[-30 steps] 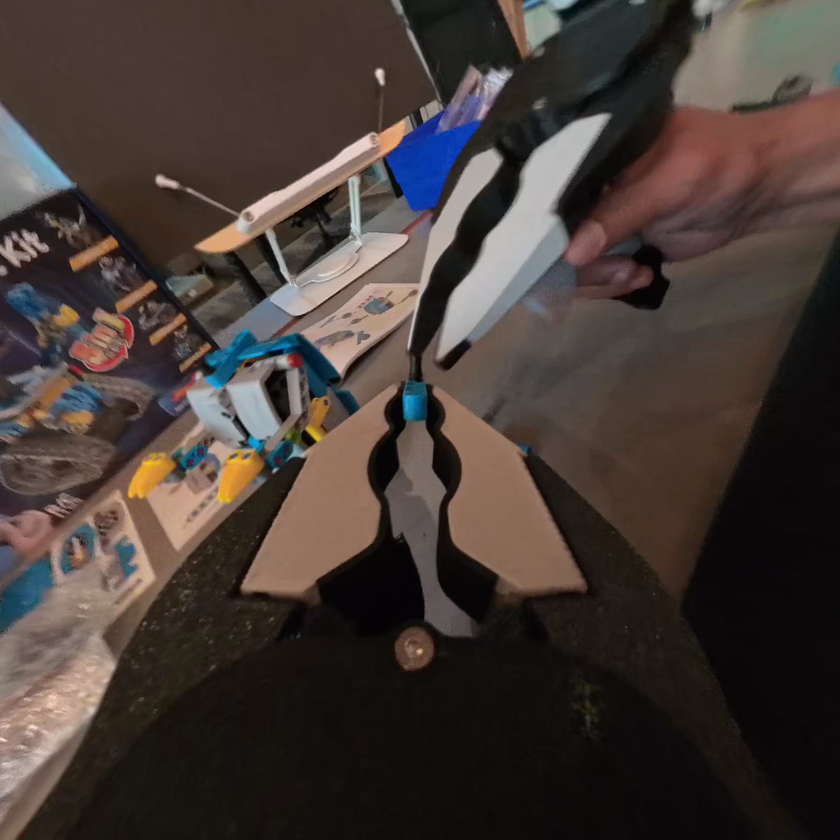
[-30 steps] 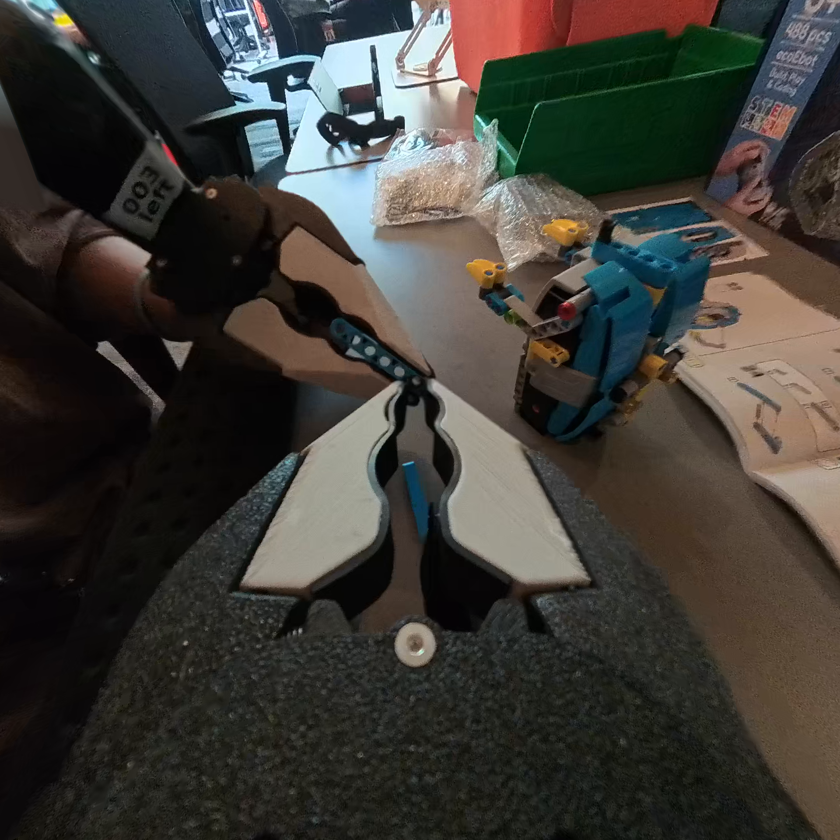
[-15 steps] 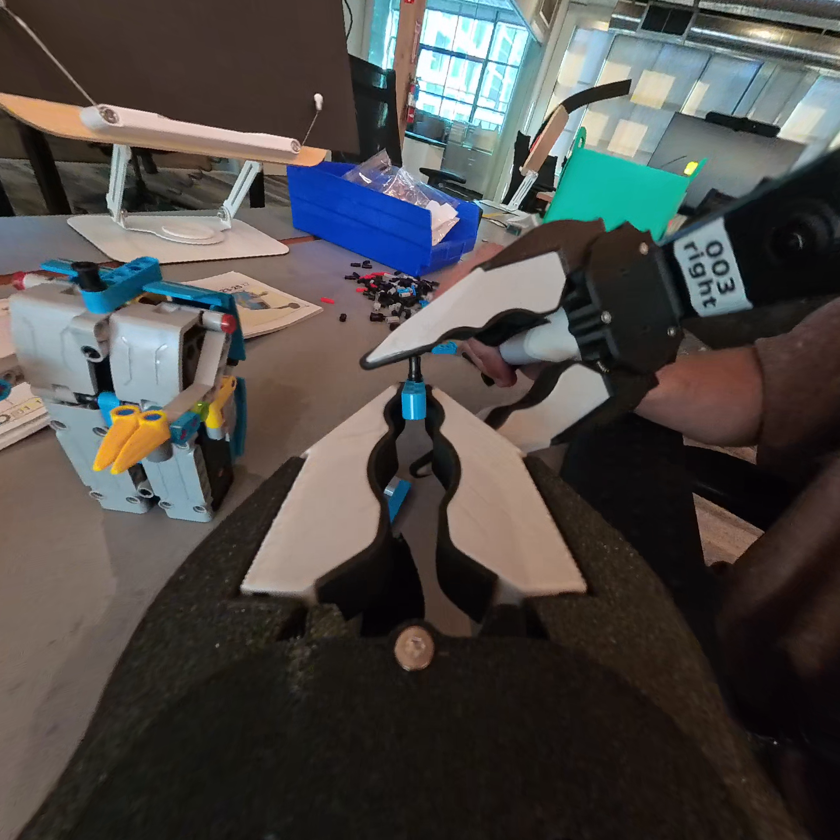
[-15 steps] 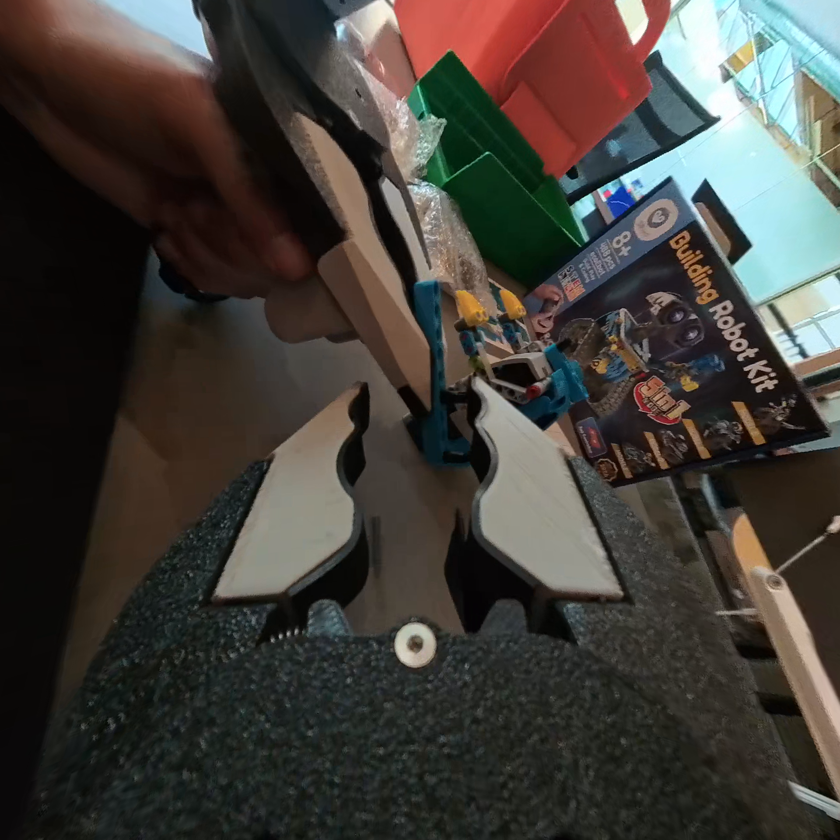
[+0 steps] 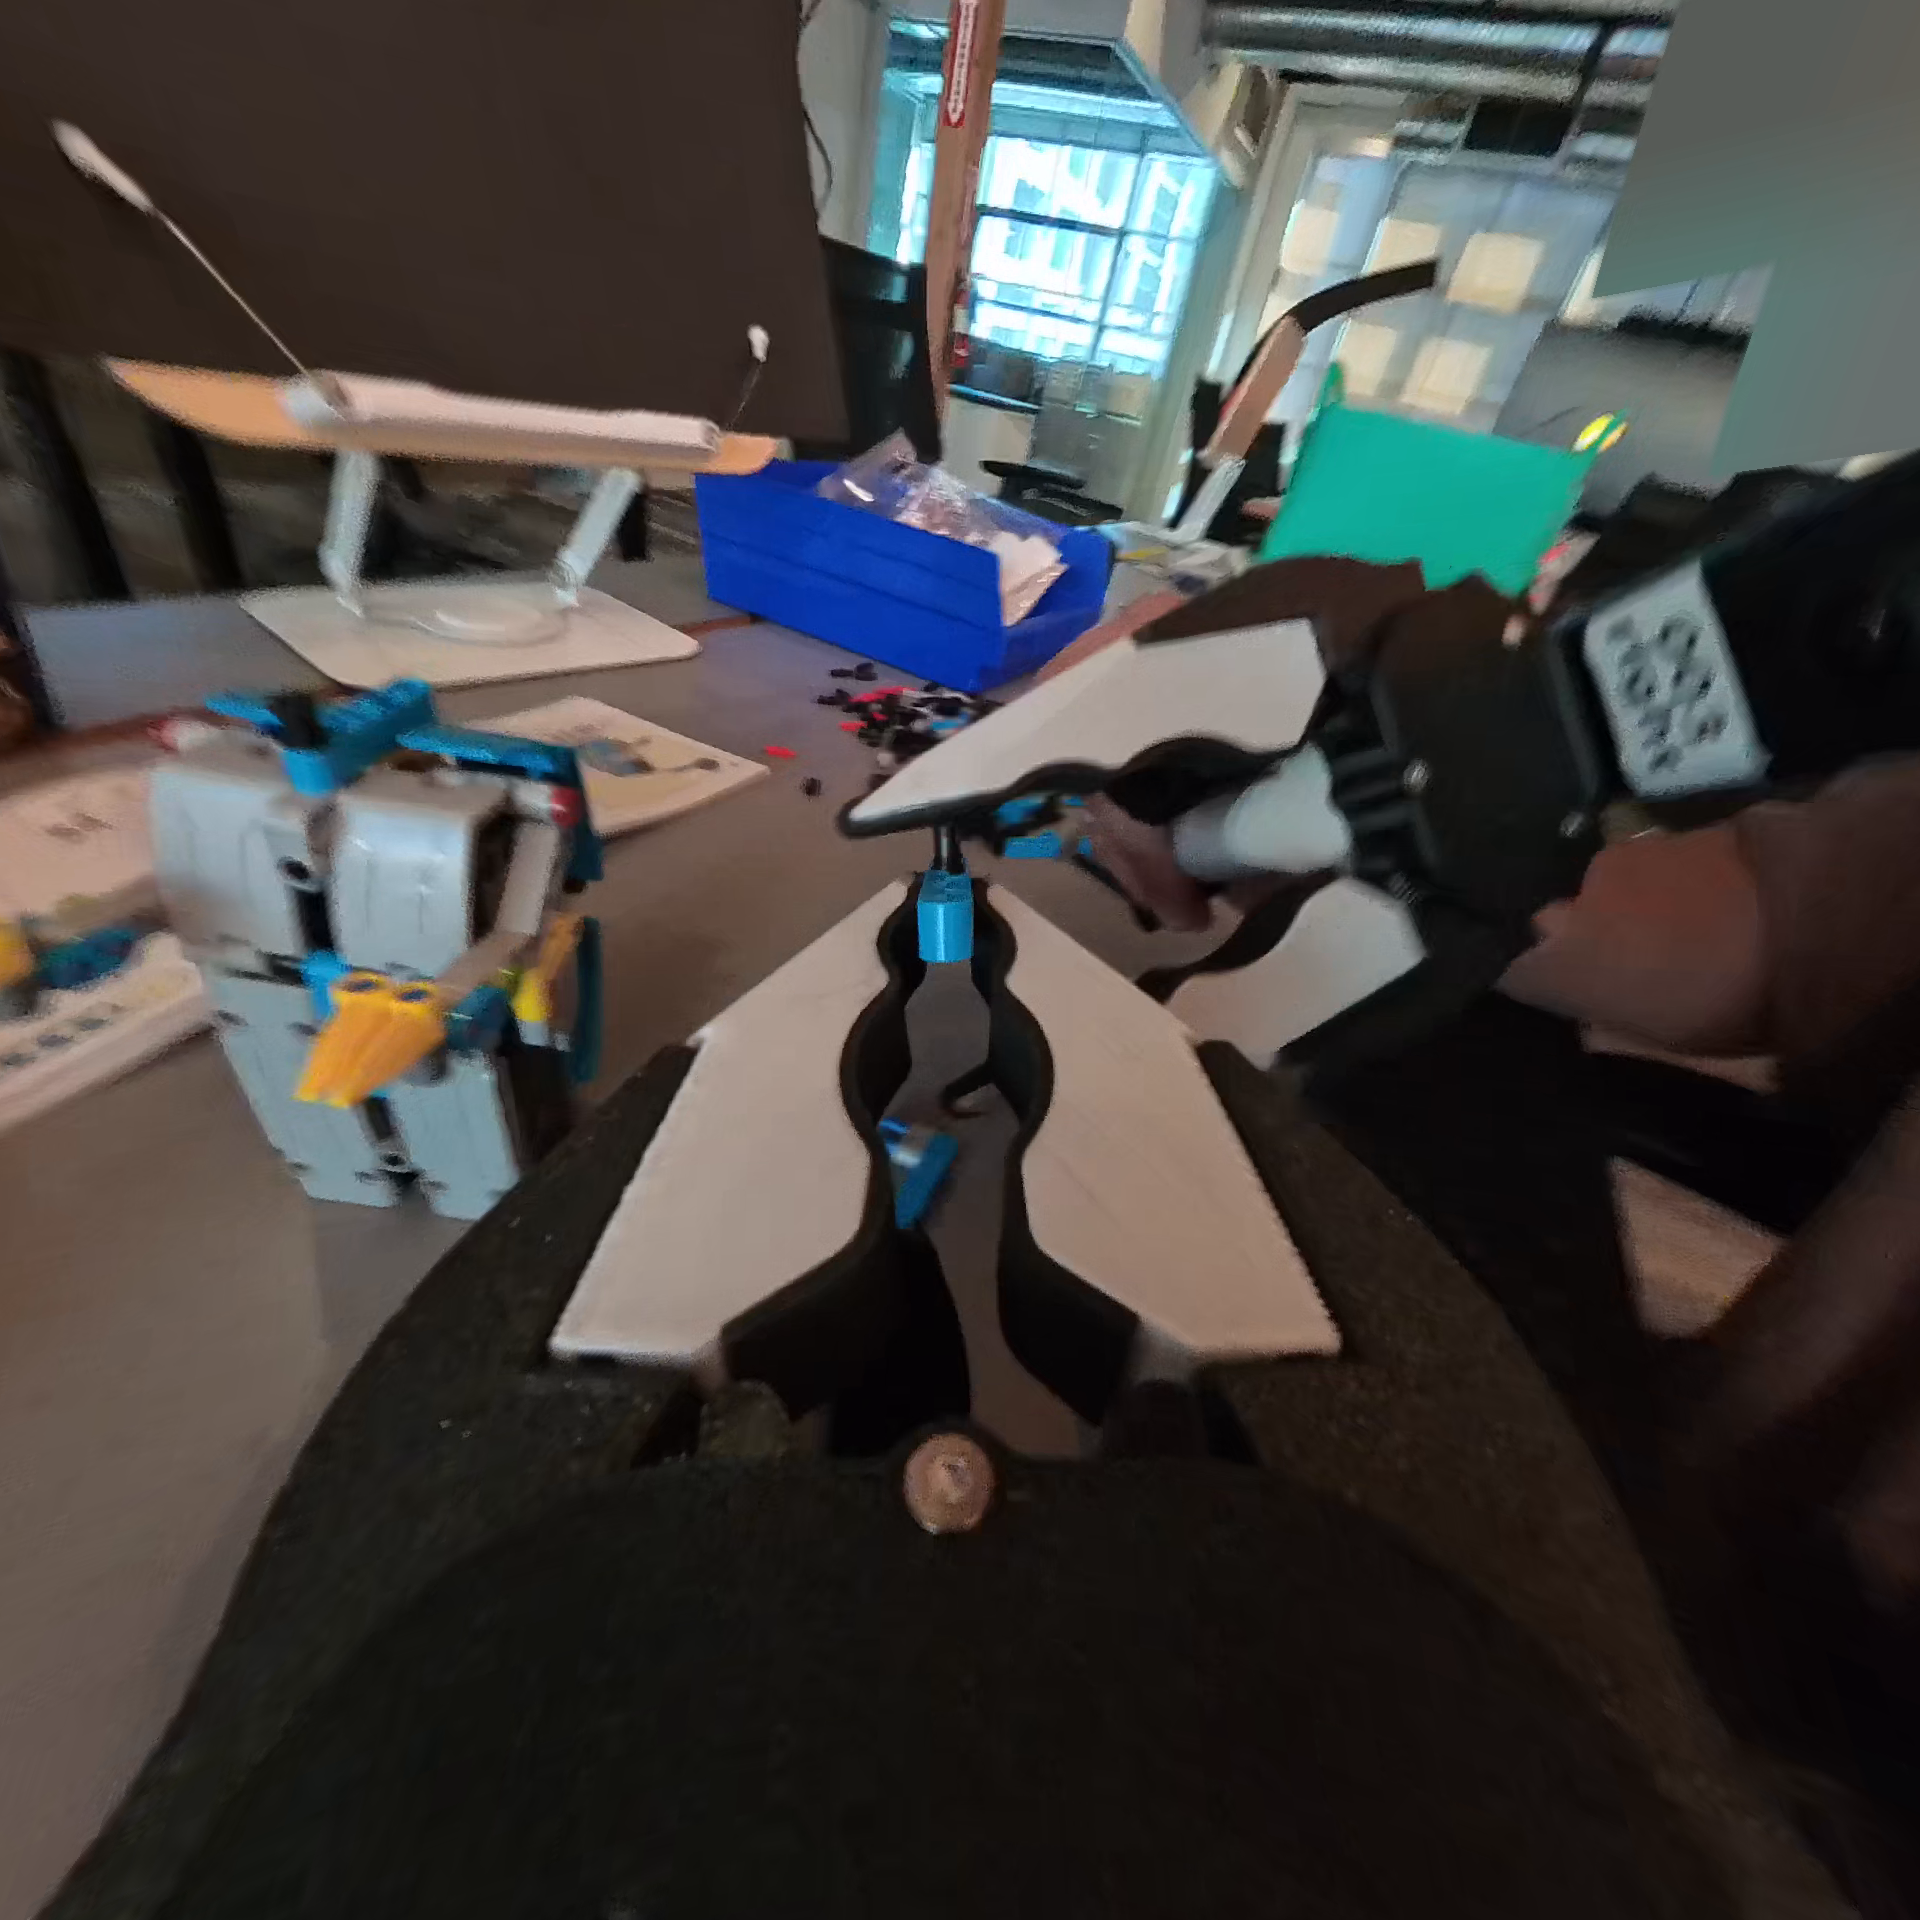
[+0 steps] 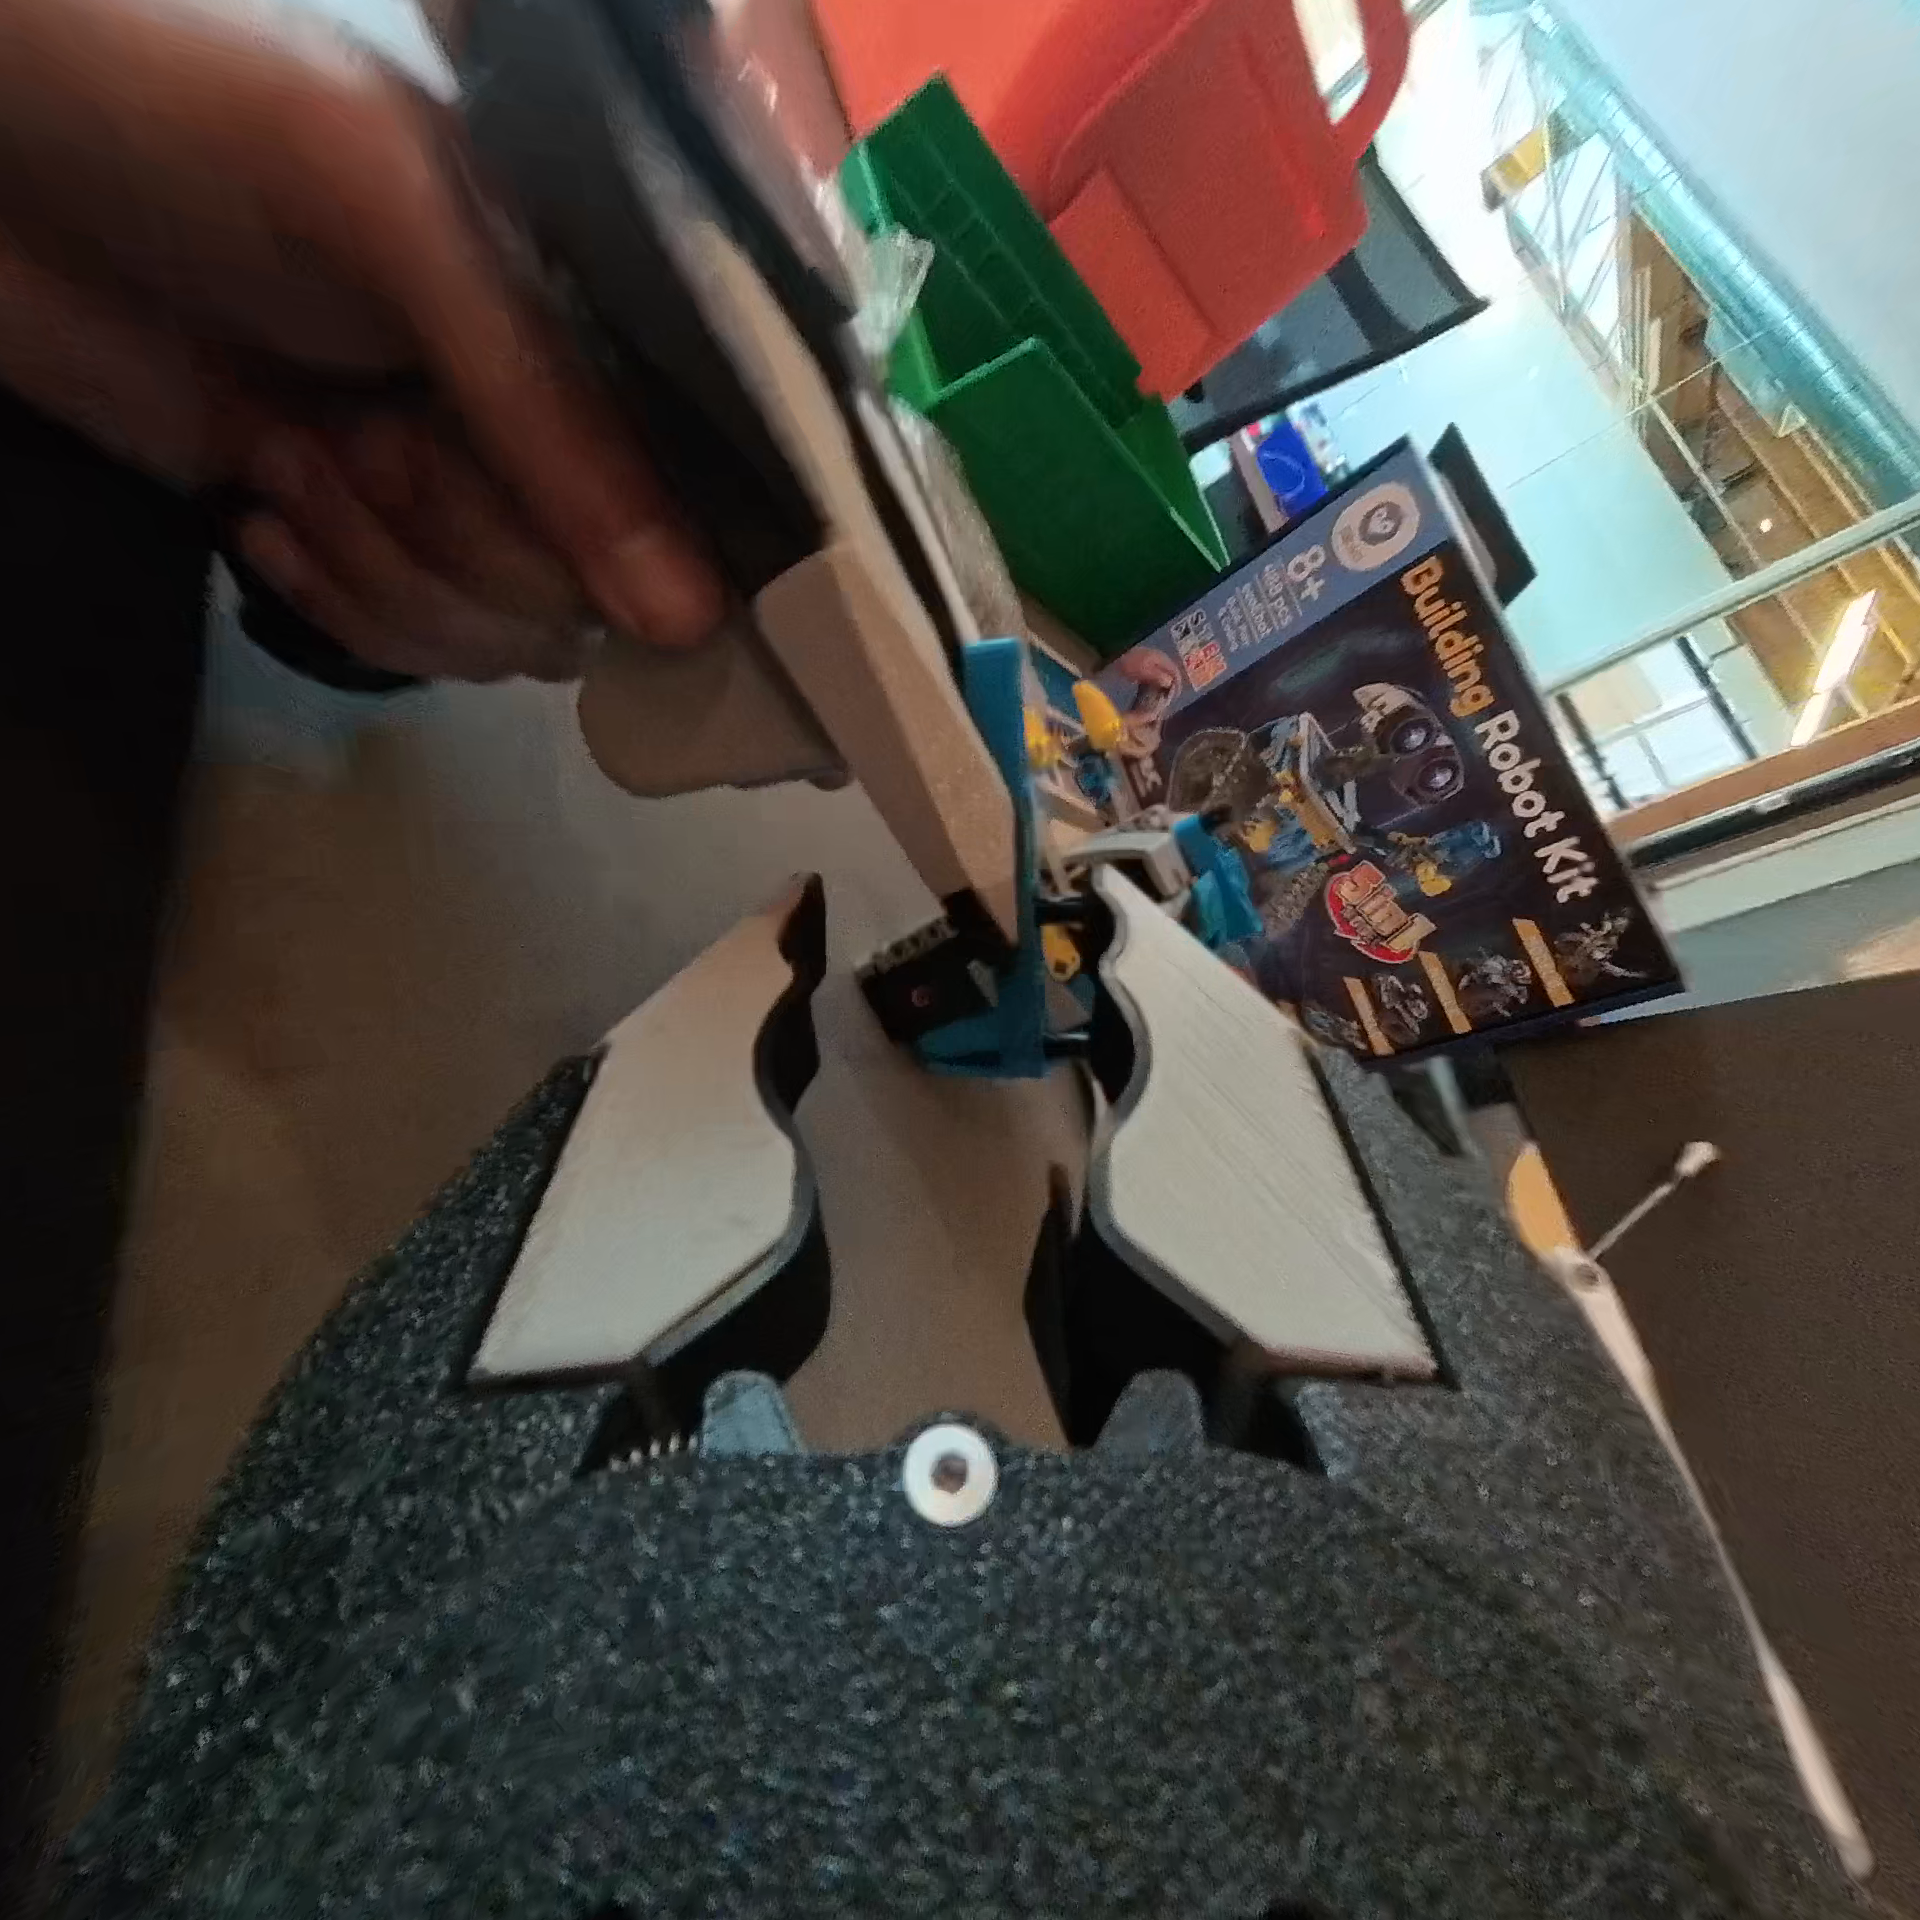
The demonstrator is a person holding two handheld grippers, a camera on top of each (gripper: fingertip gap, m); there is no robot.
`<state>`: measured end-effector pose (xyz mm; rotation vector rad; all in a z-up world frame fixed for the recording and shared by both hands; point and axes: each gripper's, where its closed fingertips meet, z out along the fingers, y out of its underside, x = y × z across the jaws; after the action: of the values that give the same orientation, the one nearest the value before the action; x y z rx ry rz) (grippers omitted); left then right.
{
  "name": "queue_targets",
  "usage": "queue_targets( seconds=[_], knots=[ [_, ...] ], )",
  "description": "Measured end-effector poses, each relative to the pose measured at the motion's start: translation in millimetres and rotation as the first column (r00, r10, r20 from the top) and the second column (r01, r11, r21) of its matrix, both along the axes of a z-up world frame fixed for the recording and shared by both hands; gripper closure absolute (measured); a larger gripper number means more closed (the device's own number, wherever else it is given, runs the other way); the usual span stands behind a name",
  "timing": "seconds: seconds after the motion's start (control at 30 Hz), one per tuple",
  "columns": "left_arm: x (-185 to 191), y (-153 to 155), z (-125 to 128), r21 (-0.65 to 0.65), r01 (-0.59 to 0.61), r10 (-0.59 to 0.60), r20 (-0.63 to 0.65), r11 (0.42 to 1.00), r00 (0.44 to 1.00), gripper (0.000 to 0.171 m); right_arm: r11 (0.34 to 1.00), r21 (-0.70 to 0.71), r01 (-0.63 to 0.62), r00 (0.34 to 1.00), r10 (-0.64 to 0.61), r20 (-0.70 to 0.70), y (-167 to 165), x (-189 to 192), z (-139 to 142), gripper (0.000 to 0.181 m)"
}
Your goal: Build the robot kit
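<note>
Left wrist view, own gripper: left gripper [image 5: 943, 920], fingertips closed on a small blue beam piece [image 5: 942, 928] standing upright at the tips; black pin projecting from its top.
Left wrist view, opposite gripper: right gripper [image 5: 940, 805] entering from the right, upper finger just above the pin; held by a hand [image 5: 1138, 868]; opening width not readable here.
Left wrist view, only here: white-and-blue robot model [image 5: 379, 935] upright on the grey table [image 5: 166, 1278]; booklet [image 5: 623, 758] behind it; blue bin [image 5: 883, 582] with scattered small parts [image 5: 904, 712] in front; white stand [image 5: 468, 520] at rear.
Right wrist view, own gripper: right gripper [image 6: 951, 940], fingers clearly apart, gripping nothing; right fingertip near the black pin.
Right wrist view, opposite gripper: left gripper [image 6: 997, 904] coming down from upper left, held by a hand [image 6: 343, 416], clamped on the long blue beam piece [image 6: 1003, 790] lying between the right gripper's spread tips.
Right wrist view, only here: kit box [image 6: 1434, 790], green bin [image 6: 1029, 405], orange container [image 6: 1101, 156].
</note>
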<state>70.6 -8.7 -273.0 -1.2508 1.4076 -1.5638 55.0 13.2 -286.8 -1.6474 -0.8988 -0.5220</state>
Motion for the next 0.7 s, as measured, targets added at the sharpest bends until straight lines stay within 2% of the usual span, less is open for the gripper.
queue_targets(
  seconds=[0.07,0.13,0.23,0.3,0.37,0.43,0.5,0.57,0.7],
  knots=[
    [-3.7,10.1,-0.2,0.155,-0.067,0.065,0.023,0.986,0.998,0.165,1.0,-0.006,-0.021,0.989,0.02,-0.149,-4.6,2.3,12.1,0.127],
    [-9.4,30.1,0.2,0.335,-0.162,0.15,0.063,0.928,0.987,0.165,1.0,-0.008,0.016,0.956,-0.018,-0.291,-5.8,25.5,24.2,0.126],
    [-17.9,49.5,0.0,0.494,-0.226,0.19,0.124,0.839,0.974,0.165,0.979,-0.111,0.169,0.85,-0.201,-0.487,0.9,90.0,15.9,0.127],
    [-19.0,53.6,-3.2,0.495,-0.209,0.169,0.125,0.843,0.978,0.165,0.953,-0.212,0.216,0.75,-0.301,-0.589,2.7,123.4,0.4,0.123],
    [-16.1,47.3,-11.3,0.443,-0.13,0.104,0.082,0.887,0.991,0.165,0.931,-0.297,0.212,0.642,-0.362,-0.676,1.7,143.0,-13.1,0.129],
    [-11.2,37.4,-26.4,0.395,-0.033,0.039,-0.007,0.918,0.999,0.164,0.933,-0.326,0.149,0.546,-0.353,-0.76,1.2,145.0,-15.7,0.128],
    [-7.3,35.4,-35.1,0.428,-0.017,0.038,-0.041,0.903,0.998,0.164,0.928,-0.35,0.128,0.478,-0.367,-0.798,1.4,147.5,-19.0,0.128],
    [-5.3,37.8,-38.3,0.457,-0.034,0.063,-0.048,0.889,0.997,0.164,0.913,-0.39,0.123,0.461,-0.4,-0.792,0.9,150.3,-28.1,0.126],
    [-4.9,40.4,-40.2,0.455,-0.043,0.078,-0.06,0.89,0.995,0.164,0.889,-0.43,0.155,0.498,-0.447,-0.743,1.4,155.7,-42.8,0.128]
  ],
)
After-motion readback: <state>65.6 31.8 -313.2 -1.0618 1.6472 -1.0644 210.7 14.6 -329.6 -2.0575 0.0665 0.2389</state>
